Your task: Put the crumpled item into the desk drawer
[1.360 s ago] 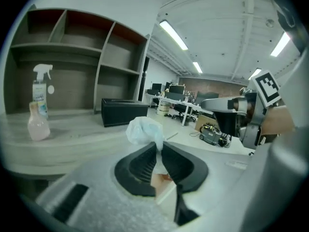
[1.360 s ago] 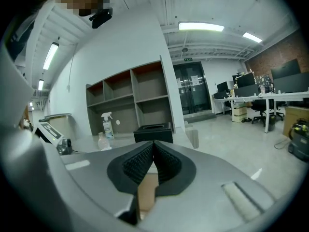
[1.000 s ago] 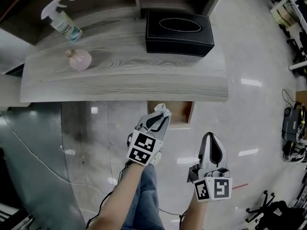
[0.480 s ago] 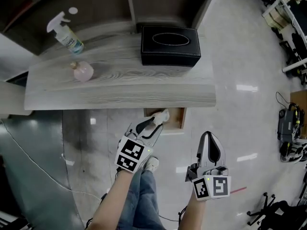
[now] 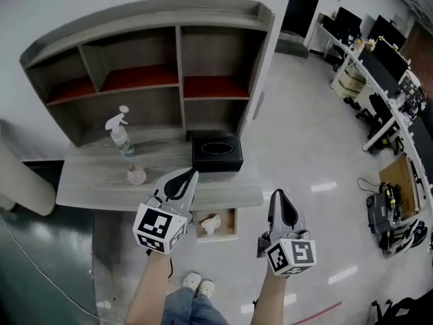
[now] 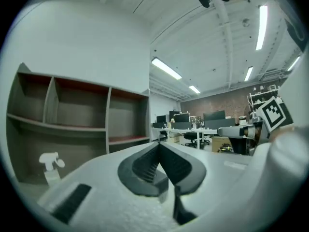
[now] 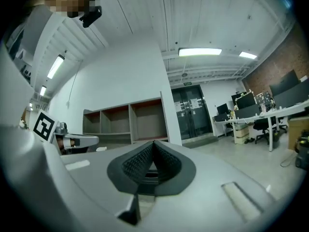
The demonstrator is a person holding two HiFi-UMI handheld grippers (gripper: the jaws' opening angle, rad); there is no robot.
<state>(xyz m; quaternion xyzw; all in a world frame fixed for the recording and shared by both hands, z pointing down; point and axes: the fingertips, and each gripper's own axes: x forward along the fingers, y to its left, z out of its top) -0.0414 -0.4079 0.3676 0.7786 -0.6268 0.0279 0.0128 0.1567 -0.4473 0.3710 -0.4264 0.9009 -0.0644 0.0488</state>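
Change, head view: crumpled white item (image 5: 210,224) lies loose in the open wooden desk drawer (image 5: 233,225), just below the near edge of the pale wood-grain desk (image 5: 95,191); nothing grips it.
Left gripper, head view: left gripper (image 5: 190,176) is raised over the desk's near edge, near the black tissue box (image 5: 217,153), well clear of the item.
Right gripper, head view: right gripper (image 5: 279,196) hangs right of the drawer, apart from it.
Meaning for the task: placing looks done. The item probably sits wholly inside, though it is small here and its far edge is hard to make out. The drawer stands open.
Left gripper view: tongs clenched tip to tip, nothing between them; grey shelf unit (image 6: 108,115) and white spray bottle (image 6: 49,164) lie beyond on the left.
Right gripper view: tongs likewise clenched and empty; the shelf unit shows far off, the left gripper at the left edge.
Against a second ago: the left gripper then pinched the item above the drawer. Half a second ago it was letting go at the drawer's mouth. Now the item is down, and the gripper has lifted away and shut again.
Camera: the head has tipped up, so the whole shelf unit shows. Spray bottle, pink round bottle (image 5: 136,175) and tissue box keep their places on the desk.
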